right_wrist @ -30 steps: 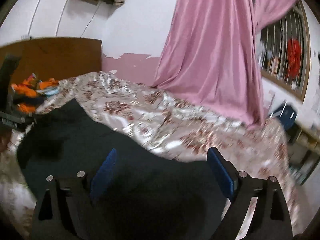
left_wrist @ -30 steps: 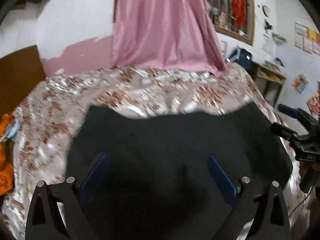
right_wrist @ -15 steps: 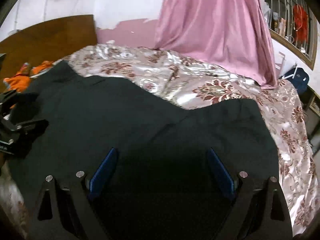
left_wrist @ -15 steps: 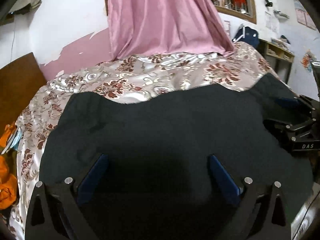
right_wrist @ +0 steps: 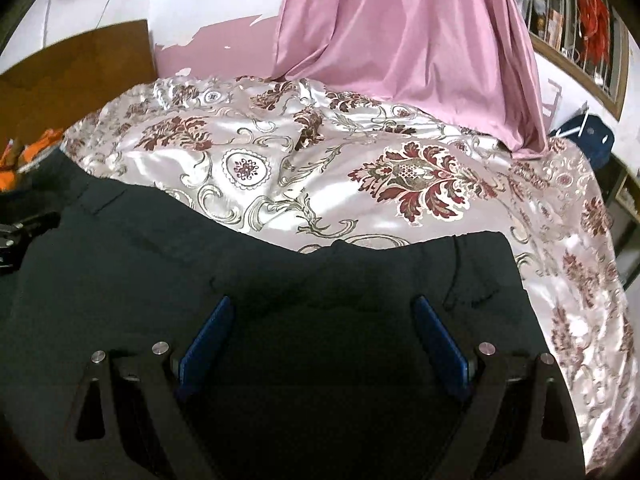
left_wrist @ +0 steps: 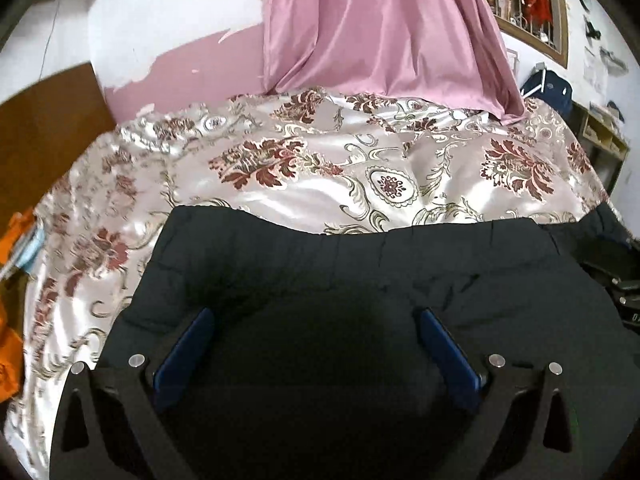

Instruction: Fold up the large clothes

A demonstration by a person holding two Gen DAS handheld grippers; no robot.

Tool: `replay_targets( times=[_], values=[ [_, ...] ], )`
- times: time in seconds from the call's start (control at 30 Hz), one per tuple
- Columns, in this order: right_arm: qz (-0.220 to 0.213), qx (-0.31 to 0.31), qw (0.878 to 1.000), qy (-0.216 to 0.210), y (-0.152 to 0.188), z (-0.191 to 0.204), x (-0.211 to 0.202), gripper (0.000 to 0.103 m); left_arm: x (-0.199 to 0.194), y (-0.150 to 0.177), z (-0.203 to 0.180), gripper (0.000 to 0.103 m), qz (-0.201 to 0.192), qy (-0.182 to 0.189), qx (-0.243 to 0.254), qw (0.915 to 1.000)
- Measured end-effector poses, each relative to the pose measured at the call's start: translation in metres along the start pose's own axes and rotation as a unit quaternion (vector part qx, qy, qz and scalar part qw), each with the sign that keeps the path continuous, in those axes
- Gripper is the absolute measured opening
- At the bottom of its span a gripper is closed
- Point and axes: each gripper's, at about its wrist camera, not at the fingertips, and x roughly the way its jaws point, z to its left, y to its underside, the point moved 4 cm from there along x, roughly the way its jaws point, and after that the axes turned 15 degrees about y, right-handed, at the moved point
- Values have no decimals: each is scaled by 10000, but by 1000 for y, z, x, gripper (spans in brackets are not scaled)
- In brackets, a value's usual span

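Satin bedspread [left_wrist: 304, 184], pale with maroon floral print, is seen covering the bed ahead of both tongs; it is creased and glossy. Black garment [left_wrist: 360, 272] is spread flat on it, directly under and between both tongs, with its far edge just ahead of the pad tips. In the right wrist view the same black garment [right_wrist: 280, 280] is seen running off to the left of the tongs and ending at a square corner to their right.

Left tongs [left_wrist: 316, 344] are held wide apart, blue pads [left_wrist: 186, 344] clear of each other, nothing pinched between them; only flat cloth is seen below. Right tongs [right_wrist: 322, 336] are likewise spread wide, released, with blue pads [right_wrist: 208, 332] over the cloth and no fold gripped. Whether the pad tips touch the fabric cannot be told.

Room: pink curtain [left_wrist: 380, 28] is hung beyond the bed, straight ahead of the left tongs, its hem resting on the bedspread. White wall [left_wrist: 160, 20] with a pink painted lower band is seen to the curtain's left. Brown wooden headboard [left_wrist: 44, 128] is at far left. Barred window [right_wrist: 572, 28] with a red item behind the bars is at upper right. Orange cloth [right_wrist: 36, 148] is seen at the far left edge, beside the garment.
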Motion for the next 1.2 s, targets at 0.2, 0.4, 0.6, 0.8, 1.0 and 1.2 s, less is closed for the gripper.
replay_targets(
  times=[0.2, 0.4, 0.6, 0.8, 1.0, 1.2],
  values=[
    [-23, 305, 9992, -246, 6, 0, 14, 92, 6, 8, 4, 103, -228, 271, -172, 9992],
    [-146, 523, 9978, -378, 13, -1, 19, 94, 8, 11, 4, 103, -432, 302, -211, 9984],
    [-128, 633, 9968, -479, 14, 0, 26, 95, 12, 11, 4, 103, -470, 328, -261, 9980],
    [-134, 719, 9958, -554, 17, -2, 31, 96, 14, 12, 6, 103, -527, 369, -293, 9975],
    [-140, 790, 9949, -611, 18, -2, 34, 96, 16, 14, 5, 103, -607, 386, -306, 9969],
    [-139, 815, 9946, -626, 19, -2, 36, 96, 17, 15, 5, 103, -632, 388, -311, 9968]
  ],
)
